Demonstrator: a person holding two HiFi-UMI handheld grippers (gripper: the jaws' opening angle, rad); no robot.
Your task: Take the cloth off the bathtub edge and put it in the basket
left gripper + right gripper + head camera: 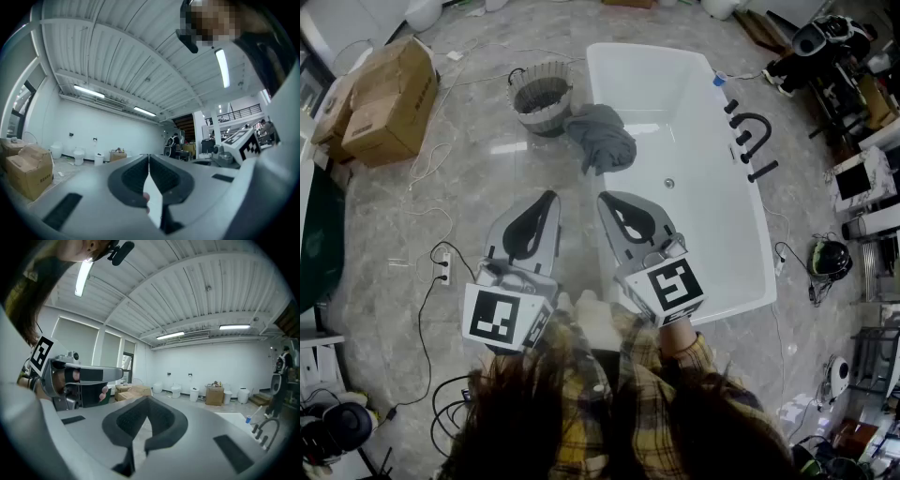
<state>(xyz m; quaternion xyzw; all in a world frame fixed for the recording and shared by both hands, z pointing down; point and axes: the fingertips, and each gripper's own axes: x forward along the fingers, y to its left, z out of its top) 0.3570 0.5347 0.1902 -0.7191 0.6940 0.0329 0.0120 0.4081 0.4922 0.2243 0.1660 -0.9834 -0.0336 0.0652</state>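
Note:
A grey cloth [602,137] hangs over the left rim of the white bathtub [727,225], near its far end. Just left of it a round woven basket [543,96] stands on the floor. Both grippers are held level near the person's body, well short of the cloth. My left gripper [546,199] is shut with nothing between its jaws, its tips [148,156] meeting. My right gripper [607,199] is shut and holds nothing as well, tips together [147,399]. The left gripper [77,375] shows at the left of the right gripper view.
Cardboard boxes [382,97] lie at the far left. A black faucet [752,139] sits on the tub's right rim. Cables and a power strip [442,270] trail on the marble floor at left. Equipment clutters the right side [862,187].

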